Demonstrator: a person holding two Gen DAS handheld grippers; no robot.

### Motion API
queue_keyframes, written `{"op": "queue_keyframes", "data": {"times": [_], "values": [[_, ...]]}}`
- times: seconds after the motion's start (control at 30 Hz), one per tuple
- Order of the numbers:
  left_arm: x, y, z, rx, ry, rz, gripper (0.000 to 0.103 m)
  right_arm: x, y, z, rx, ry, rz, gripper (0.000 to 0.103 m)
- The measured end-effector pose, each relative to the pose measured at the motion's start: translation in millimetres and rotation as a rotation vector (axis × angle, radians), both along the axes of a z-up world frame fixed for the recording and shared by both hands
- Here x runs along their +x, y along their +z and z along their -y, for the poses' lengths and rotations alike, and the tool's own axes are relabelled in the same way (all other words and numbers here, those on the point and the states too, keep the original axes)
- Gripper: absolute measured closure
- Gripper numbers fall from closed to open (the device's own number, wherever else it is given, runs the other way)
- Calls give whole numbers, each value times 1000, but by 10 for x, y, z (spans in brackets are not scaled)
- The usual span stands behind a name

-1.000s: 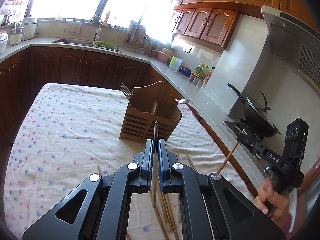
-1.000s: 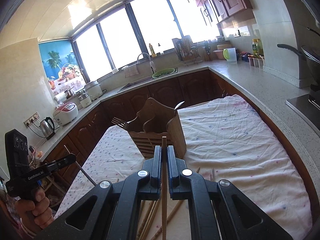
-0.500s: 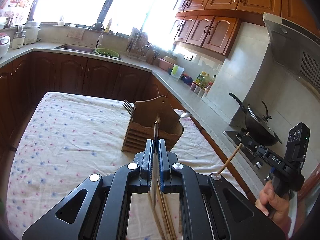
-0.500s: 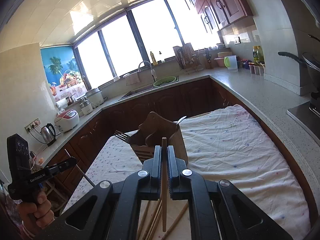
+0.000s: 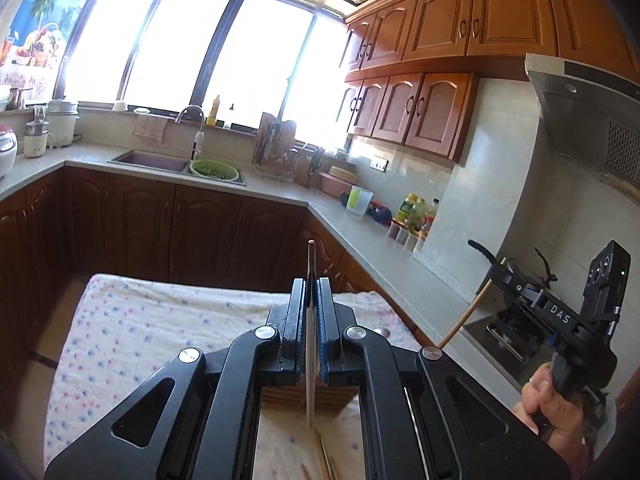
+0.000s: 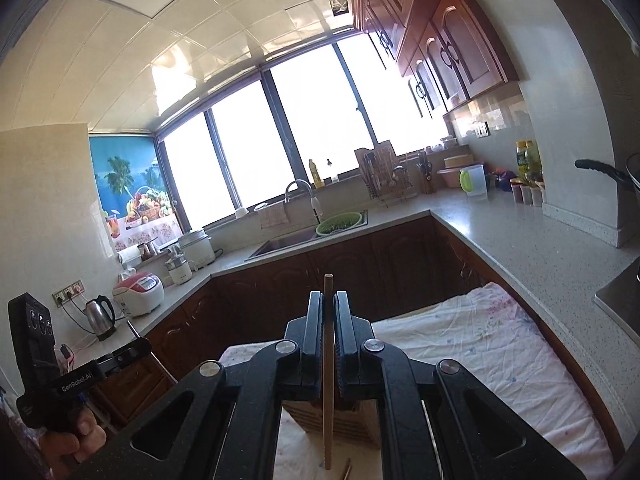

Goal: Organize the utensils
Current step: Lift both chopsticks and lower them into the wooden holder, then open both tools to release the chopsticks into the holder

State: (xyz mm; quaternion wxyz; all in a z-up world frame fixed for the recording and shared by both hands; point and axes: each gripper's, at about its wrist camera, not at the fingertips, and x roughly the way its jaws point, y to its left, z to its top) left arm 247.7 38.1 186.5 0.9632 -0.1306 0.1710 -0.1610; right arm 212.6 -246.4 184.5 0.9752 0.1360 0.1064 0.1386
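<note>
Both grippers clamp utensils above the wooden holder point(image 6: 340, 420) — left gripper point(image 5: 311, 320) a metal chopstick point(image 5: 311, 320), right gripper point(image 6: 328, 332) a wooden chopstick point(image 6: 328, 380).

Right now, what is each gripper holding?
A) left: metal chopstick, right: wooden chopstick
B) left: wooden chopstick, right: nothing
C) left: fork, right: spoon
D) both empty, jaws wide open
A: the left gripper is clamped on a thin metal chopstick, and the right gripper is clamped on a wooden chopstick, both held above the wooden utensil holder.
</note>
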Motion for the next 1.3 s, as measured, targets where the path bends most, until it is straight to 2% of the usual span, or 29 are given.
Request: {"op": "queue_keyframes", "data": {"times": [0.13,0.23,0.47,0.73,1.17,1.23,1.3], "values": [[312,66,38,-4,29,35,99,282,141,-70,-6,-44,57,98],[552,-37,55,-23,62,29,99,518,80,-105,-8,-55,61,98],[914,-593,88,-47,131,-16,99,855,-407,-172,-31,-87,35,98],[1116,-1043,200,-11,99,-104,99,982,-833,-211,-56,-91,-30,98],[1153,-1088,245,20,88,-139,97,976,-804,-172,-58,-94,-42,97],[1157,-1075,237,10,79,-157,96,980,-805,-168,-52,-87,-52,93],[1128,-1049,231,2,66,-160,87,987,-817,-155,-38,-79,-62,90]]}}
